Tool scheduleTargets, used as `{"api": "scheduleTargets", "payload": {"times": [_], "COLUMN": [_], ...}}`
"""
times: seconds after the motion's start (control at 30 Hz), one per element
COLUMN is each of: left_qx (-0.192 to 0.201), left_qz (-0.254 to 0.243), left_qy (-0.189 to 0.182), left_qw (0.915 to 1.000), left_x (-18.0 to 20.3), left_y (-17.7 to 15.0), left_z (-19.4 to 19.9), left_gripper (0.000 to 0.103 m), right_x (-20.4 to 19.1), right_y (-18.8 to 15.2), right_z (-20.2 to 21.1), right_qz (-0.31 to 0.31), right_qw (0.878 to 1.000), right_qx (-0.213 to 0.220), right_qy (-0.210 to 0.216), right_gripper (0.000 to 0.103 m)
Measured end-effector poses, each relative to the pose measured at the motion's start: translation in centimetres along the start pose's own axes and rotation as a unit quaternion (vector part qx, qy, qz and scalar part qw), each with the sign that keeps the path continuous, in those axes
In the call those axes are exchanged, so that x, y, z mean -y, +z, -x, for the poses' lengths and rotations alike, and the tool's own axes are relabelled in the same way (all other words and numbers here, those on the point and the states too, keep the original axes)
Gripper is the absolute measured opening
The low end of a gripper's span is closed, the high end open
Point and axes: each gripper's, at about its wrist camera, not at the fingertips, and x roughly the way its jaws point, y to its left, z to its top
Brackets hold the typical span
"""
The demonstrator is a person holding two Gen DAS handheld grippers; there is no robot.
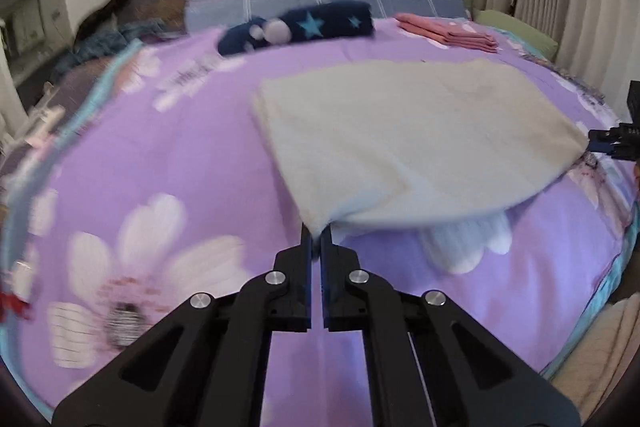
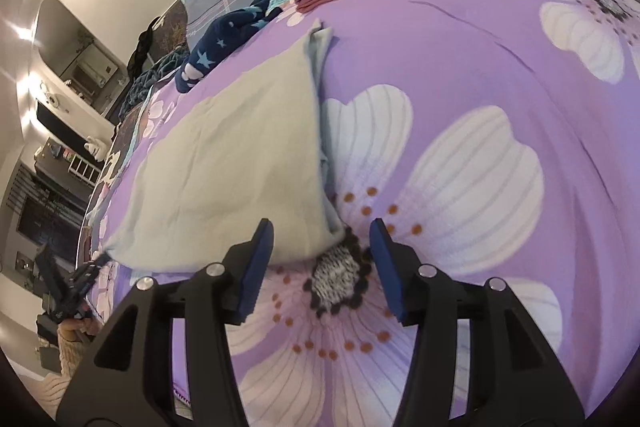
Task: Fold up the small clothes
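Two grippers, one cream garment (image 1: 420,143) on the floral bedspread (image 1: 180,155): left gripper (image 1: 316,233) clamped on its near-left corner, right gripper (image 2: 322,231) spread wide, empty, just short of the opposite corner, long edge spanning between them.

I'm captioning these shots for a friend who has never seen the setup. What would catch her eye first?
First the purple floral bedspread filling both views, then the cream cloth lying across it. The left tongs are shut on its near corner, lifting it, while the right tongs hang open at another corner. At the far edge lie a navy star-print garment and a pink folded stack.
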Motion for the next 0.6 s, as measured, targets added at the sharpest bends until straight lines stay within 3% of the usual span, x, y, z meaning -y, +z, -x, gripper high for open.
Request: {"api": "scheduleTargets", "payload": {"times": [0.07,0.17,0.27,0.4,0.5,0.6], "left_qx": [-0.015,-0.057,-0.065,-0.013,0.011,0.013], "left_qz": [-0.018,-0.047,-0.014,0.045,0.046,0.013], "left_qy": [0.008,0.053,0.064,0.018,-0.024,-0.061], "left_qw": [0.9997,0.9959,0.9957,0.9987,0.9986,0.998], "left_x": [-0.3,-0.3,-1.4,-2.0,-0.4,2.4], "left_y": [-0.5,-2.0,-3.0,-1.7,0.0,1.2], "left_z": [0.5,-0.7,-0.9,0.7,0.9,-0.3], "left_gripper": [0.001,0.0,0.0,0.0,0.002,0.023], "right_x": [0.3,0.5,0.3,-0.3,-0.5,-0.5], "right_y": [-0.2,-0.5,-0.5,-0.7,-1.0,-1.5], "right_z": [0.2,0.0,0.0,0.6,0.9,0.5], "right_qz": [-0.004,-0.007,-0.001,0.009,0.013,0.011], "right_qw": [1.0,1.0,1.0,1.0,1.0,1.0], "right_qx": [0.001,-0.004,-0.008,-0.015,-0.016,-0.016], "right_qy": [0.002,0.002,0.004,0.007,0.019,0.02], "right_gripper": [0.051,0.052,0.053,0.053,0.053,0.053]}}
